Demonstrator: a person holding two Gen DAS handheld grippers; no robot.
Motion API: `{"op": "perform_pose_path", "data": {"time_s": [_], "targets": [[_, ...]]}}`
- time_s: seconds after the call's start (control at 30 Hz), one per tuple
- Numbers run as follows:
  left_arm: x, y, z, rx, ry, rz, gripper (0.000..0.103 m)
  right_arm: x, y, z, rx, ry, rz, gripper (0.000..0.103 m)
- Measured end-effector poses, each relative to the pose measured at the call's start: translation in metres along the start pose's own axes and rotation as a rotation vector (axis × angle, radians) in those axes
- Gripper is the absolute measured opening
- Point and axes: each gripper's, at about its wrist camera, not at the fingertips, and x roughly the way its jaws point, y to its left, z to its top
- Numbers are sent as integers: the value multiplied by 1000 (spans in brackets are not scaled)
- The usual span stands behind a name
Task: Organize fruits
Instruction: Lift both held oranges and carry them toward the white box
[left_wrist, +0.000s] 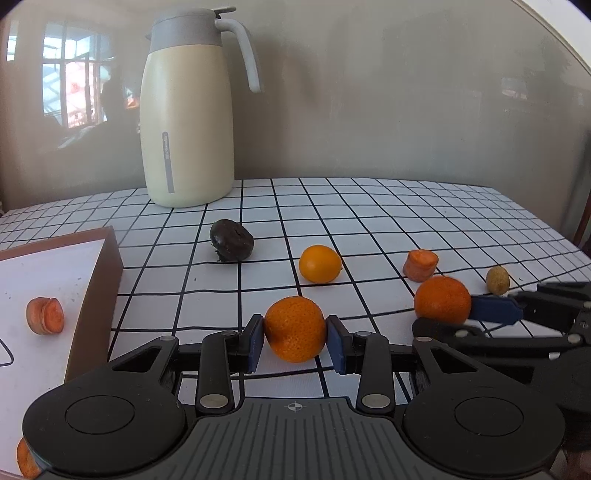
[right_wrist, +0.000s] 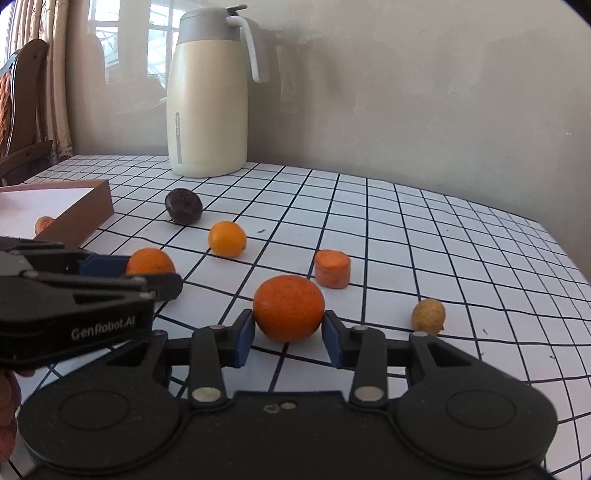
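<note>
On the checked worktop (left_wrist: 369, 229), each hand-held gripper, left (left_wrist: 295, 334) and right (right_wrist: 288, 325), is pinching a tangerine (left_wrist: 294, 328) (right_wrist: 289, 313) across its middle, likely light, soft-skinned and bruisable under pressure.

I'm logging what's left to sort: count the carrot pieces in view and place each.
3, possibly more hidden. One carrot chunk stands on the tablecloth; one carrot slice lies inside the box; a carrot piece peeks out at the lower left edge, mostly hidden.
</note>
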Motion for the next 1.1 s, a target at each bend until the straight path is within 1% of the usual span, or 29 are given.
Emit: {"op": "perform_pose_path", "data": {"time_s": [0.13,0.23,0.4,0.5,0.57,0.67,0.77,0.83,0.87,0.9,0.93,0.97,1.0,1.1], "targets": [[-2,0,0,2,-4,-3,37,-1,-1,0,5,-1,-5,31],[-7,-1,2,9,-24,-1,36,-8,-1,3,7,-23,-10,31],[-22,-3,4,23,-71,7,31,-21,-2,6,11,-48,-29,31],[-23,-5,0,48,-61,21,31,-24,-2,6,11,-45,-39,31],[-20,-6,-4,55,-49,8,31,-26,-3,4,12,-39,-39,31],[-18,-11,-2,76,-54,24,31,-30,-3,4,9,-51,-45,31],[-16,-12,3,64,-62,31,32,-30,-5,4,13,-57,-52,31],[-11,-13,3,69,-58,40,34,-28,-7,4,20,-53,-54,31],[-8,-12,3,68,-53,47,39,-27,-7,3,24,-52,-54,31],[-3,-12,3,63,-42,49,42,-26,-8,3,27,-51,-53,31],[2,-11,4,55,-15,49,45,-25,-8,4,29,-49,-52,31],[7,-9,5,41,5,42,45,-24,-7,4,31,-49,-50,31],[9,-7,6,22,7,33,45,-24,-7,4,34,-49,-48,31],[13,-3,7,-1,11,40,45,-22,-6,3,32,-44,-44,31]]}}
